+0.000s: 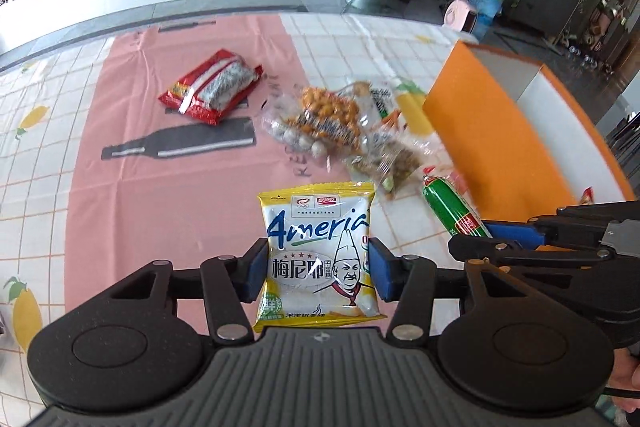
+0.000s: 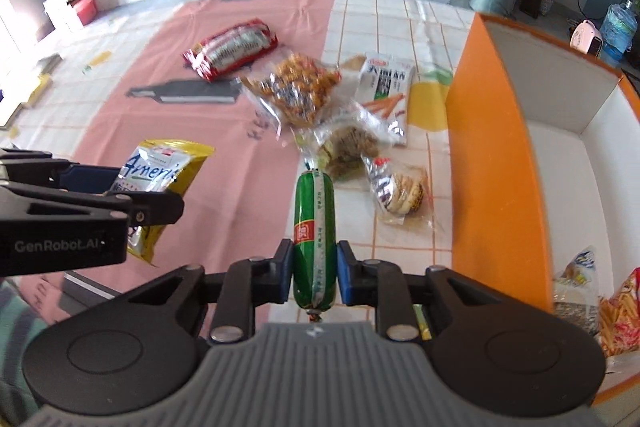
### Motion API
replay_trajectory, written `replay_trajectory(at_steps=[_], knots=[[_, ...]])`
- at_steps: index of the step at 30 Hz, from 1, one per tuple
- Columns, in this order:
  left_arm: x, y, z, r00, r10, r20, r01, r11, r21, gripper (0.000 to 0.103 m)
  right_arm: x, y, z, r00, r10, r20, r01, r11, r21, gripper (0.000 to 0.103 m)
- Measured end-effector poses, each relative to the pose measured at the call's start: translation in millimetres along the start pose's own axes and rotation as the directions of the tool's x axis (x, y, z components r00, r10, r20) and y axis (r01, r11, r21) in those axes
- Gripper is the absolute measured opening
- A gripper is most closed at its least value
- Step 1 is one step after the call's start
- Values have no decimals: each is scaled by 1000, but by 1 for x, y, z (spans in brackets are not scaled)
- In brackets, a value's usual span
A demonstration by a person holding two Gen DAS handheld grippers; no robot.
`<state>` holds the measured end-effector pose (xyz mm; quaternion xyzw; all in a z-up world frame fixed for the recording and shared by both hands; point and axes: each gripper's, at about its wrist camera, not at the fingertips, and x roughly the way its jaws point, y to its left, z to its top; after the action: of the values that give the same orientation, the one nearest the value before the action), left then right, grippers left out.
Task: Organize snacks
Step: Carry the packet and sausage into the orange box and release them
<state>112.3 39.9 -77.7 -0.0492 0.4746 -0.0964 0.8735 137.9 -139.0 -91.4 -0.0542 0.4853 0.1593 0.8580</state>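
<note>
Left wrist view: the left gripper (image 1: pixel 318 269) has its jaws pinching a yellow-and-white snack packet (image 1: pixel 318 255) by its two side edges, held above the pink part of the worktop (image 1: pixel 120 187). The packet reads "Ameria" in blue, with Chinese characters 梅尼耶 beside a drawn chef. In the right wrist view the right gripper (image 2: pixel 312 277) has its jaws closed on a green sausage (image 2: pixel 315 239) near its lower end, the sausage pointing forward; it carries a red label too small to read. The step in hand looks like the carry, both snacks lifted at once. Next, each needs swinging right, over the wall of the orange box (image 2: pixel 500 163), and releasing inside, where a few packets (image 2: pixel 618 311) already lie. Loose on the worktop are a red packet (image 1: pixel 212 87), clear bags of nuts (image 1: pixel 324 119) and a white carrot-printed packet (image 2: pixel 386 83). "GenRobot.AI" is printed on the left gripper's side.
</note>
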Motion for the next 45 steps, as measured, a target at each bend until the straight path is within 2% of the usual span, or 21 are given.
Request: replay_trajectory(at_steps=[6,11,14,21,26,29,33,39,41,43,45], knots=[[-33,-24,23,996,-86,14,86,996,25,59,-56,-18,21,999,22,36,-23,1000,18,19],[-49,-59,37,988,-150,21,148,985,85,59,-91,-54,27,998,64,18,-66,995,76,19],[-52,-86,48,981,-195,13,192,973,129,59,-112,-83,27,998,52,22,-54,994,98,19],[-39,-162,71,965,-259,-43,260,918,299,59,-138,-151,20,999,-23,-31,26,993,115,19],[-1,-211,68,966,-225,-124,257,857,447,59,-121,-191,3,996,-42,-84,54,989,135,19],[18,-236,68,973,-171,-157,230,798,557,59,-106,-207,-4,993,-34,-111,49,989,137,19],[39,-261,70,979,-86,-184,191,691,698,59,-91,-225,0,992,-18,-126,35,991,132,19],[86,-279,66,971,49,-235,176,521,835,59,-63,-247,5,990,8,-143,16,987,161,19],[101,-282,65,965,81,-250,182,479,858,59,-51,-255,6,989,28,-144,-2,983,182,19],[113,-285,65,957,99,-271,200,451,870,59,-41,-260,7,988,53,-143,-23,979,205,19],[120,-290,64,953,104,-283,221,398,890,59,-32,-265,10,986,83,-144,-49,973,225,19]])
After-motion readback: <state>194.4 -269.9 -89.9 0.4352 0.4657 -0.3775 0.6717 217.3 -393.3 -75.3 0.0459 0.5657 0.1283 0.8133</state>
